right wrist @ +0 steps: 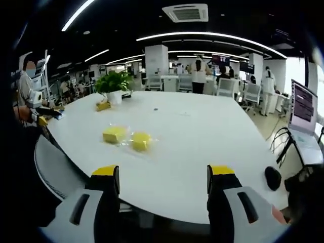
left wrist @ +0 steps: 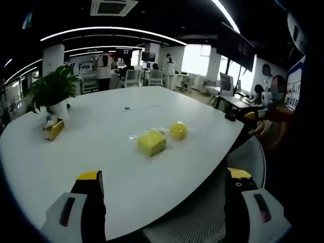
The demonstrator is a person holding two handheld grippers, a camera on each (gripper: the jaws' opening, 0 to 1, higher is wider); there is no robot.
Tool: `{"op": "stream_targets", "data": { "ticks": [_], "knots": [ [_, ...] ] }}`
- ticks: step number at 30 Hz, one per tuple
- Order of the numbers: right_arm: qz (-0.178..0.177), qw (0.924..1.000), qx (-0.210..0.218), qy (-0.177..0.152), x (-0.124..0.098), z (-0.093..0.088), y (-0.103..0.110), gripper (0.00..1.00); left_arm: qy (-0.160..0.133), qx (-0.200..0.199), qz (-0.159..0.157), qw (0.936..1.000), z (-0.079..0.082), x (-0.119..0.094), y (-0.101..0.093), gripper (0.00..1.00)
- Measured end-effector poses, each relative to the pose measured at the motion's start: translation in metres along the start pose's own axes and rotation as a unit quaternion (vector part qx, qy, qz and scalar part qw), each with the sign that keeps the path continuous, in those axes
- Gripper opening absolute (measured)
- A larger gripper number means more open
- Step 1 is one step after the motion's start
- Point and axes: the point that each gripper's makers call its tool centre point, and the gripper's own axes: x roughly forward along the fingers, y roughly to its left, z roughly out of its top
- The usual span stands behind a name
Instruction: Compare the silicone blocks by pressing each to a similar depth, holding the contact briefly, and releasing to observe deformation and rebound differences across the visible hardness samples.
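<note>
Left tongs (left wrist: 162,182): held low at the near edge of the bench, jaws spread wide with nothing between them, yellow tips pointing forward over the white top.
Right tongs (right wrist: 164,177): also at the near rim, level, jaws wide apart and empty, yellow tips up.
Silicone blocks: two yellow pieces side by side on clear wrapping, lying well ahead of both tongs. In the left gripper view a squarish block (left wrist: 151,143) sits nearer and a rounder block (left wrist: 178,130) just beyond it to the right; in the right gripper view they are the left block (right wrist: 114,134) and right block (right wrist: 140,140), close together.
Bench (left wrist: 116,121): large, rounded, smooth white top with a curved edge; wide bare surface around the blocks.
Potted plant (left wrist: 52,91): leafy green in a white pot at the far left, a small yellow box (left wrist: 54,129) beside it.
Chair (right wrist: 53,169): grey mesh back against the near left edge.
Person (right wrist: 26,86): at the left of the right gripper view.
</note>
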Motion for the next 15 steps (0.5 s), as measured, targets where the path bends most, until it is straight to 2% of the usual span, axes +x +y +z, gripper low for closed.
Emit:
{"op": "stream_targets", "data": {
  "ticks": [2,6,8,10,13,15],
  "knots": [
    [0.004,0.9998,-0.009,0.019,-0.003,-0.005,0.0,0.65,0.014,-0.005,-0.007,0.9999,0.002,0.003,-0.004,0.99],
    [0.01,0.9997,-0.006,0.02,-0.009,-0.006,0.001,0.64,0.039,-0.004,-0.018,0.9991,0.008,0.014,-0.008,0.98],
    [0.008,0.9998,-0.003,0.016,-0.012,-0.004,0.0,0.62,0.036,-0.012,-0.023,0.999,0.019,0.023,-0.009,0.97],
    [0.004,0.9999,-0.002,0.012,-0.016,-0.003,-0.002,0.62,0.017,-0.038,-0.037,0.9984,0.034,0.031,-0.014,0.96],
    [-0.003,1.0,0.001,0.009,-0.021,-0.003,-0.006,0.59,-0.003,-0.087,-0.061,0.9944,0.058,0.053,-0.015,0.92],
    [-0.011,0.9999,0.004,0.007,-0.025,-0.003,-0.011,0.58,-0.003,-0.11,-0.075,0.9911,0.071,0.071,-0.017,0.86]
  ]
}}
